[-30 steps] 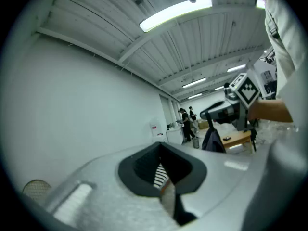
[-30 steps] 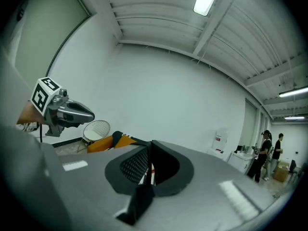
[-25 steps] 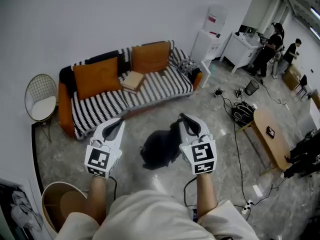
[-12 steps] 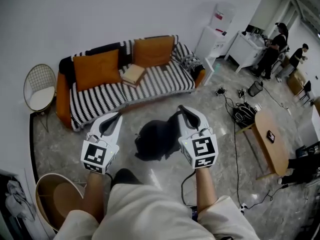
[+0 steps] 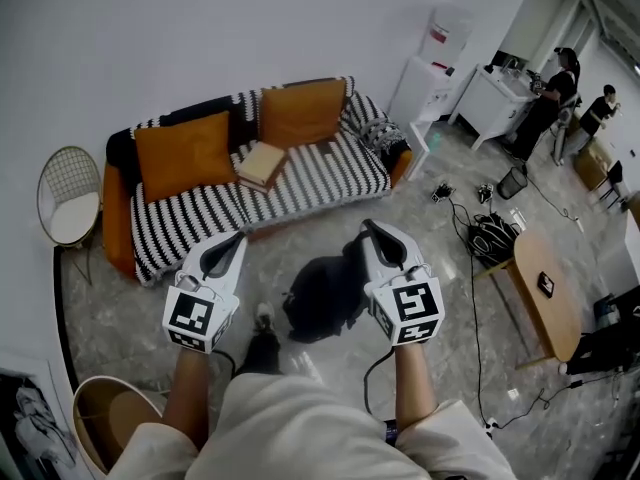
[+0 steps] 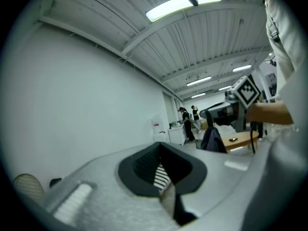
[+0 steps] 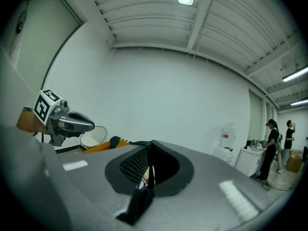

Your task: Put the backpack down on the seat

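Head view: the backpack (image 5: 320,298) is black, soft and slumped, a rumpled dark lump with no print showing. It hangs from the right gripper (image 5: 372,240), its top meeting that gripper's jaws, over the marble floor (image 5: 130,313) and in front of the sofa (image 5: 300,183), clear of the seat. The sofa has a black-and-white striped cover and orange cushions (image 5: 185,153). The left gripper (image 5: 228,250) is level with the right one and apart from the backpack, on its far side.

Left gripper view: the left gripper (image 6: 163,177) has its jaws pressed together, and only a thin slit between them shows the sofa's stripes. A dark scrap sits at their base; I cannot tell what it is. Across the room the right gripper (image 6: 231,110) is in sight, with the backpack (image 6: 211,139) dangling under it as a dark, pointed-topped bag.

Right gripper view: the right gripper (image 7: 150,174) has its jaws tight together, pinching a black strip (image 7: 137,207) of the backpack that trails down towards the camera. The left gripper (image 7: 72,121) floats at the left, with the sofa's orange (image 7: 103,146) just below it.
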A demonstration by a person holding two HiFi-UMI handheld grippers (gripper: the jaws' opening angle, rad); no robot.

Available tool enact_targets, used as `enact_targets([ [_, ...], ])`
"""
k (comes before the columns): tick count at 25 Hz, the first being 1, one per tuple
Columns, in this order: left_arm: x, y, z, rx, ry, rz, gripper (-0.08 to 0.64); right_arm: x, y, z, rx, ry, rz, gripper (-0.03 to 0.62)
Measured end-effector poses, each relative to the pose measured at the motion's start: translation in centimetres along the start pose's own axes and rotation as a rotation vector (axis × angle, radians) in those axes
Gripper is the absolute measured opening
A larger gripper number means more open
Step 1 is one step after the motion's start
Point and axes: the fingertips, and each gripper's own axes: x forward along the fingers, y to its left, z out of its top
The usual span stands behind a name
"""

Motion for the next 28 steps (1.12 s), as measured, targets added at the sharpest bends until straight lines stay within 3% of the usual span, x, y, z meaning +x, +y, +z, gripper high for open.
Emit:
enact_targets([
  [7,7.9,7.4,0.4,0.023,-0.004,-0.022,0.002,7.1,-4.8,1.5,0.019,-0.027,-0.064,0.006],
  [12,12.2,11.7,1.4,-0.029,-0.035,-0.036,0.002,12.2,-7.0,2.3,0.027,-0.024,-0.078,0.006],
  [22,19.2,18.1,2.4,0.022,-0.072,-0.101,0.000,21.7,-9.6,4.3,0.032,-0.035,-0.087,0.006],
  [28,22.4,21.2,2.1,-0.052,-0.115,-0.121,0.000,25.6,-10.9,4.5,0.051,-0.042,-0.081,0.006],
])
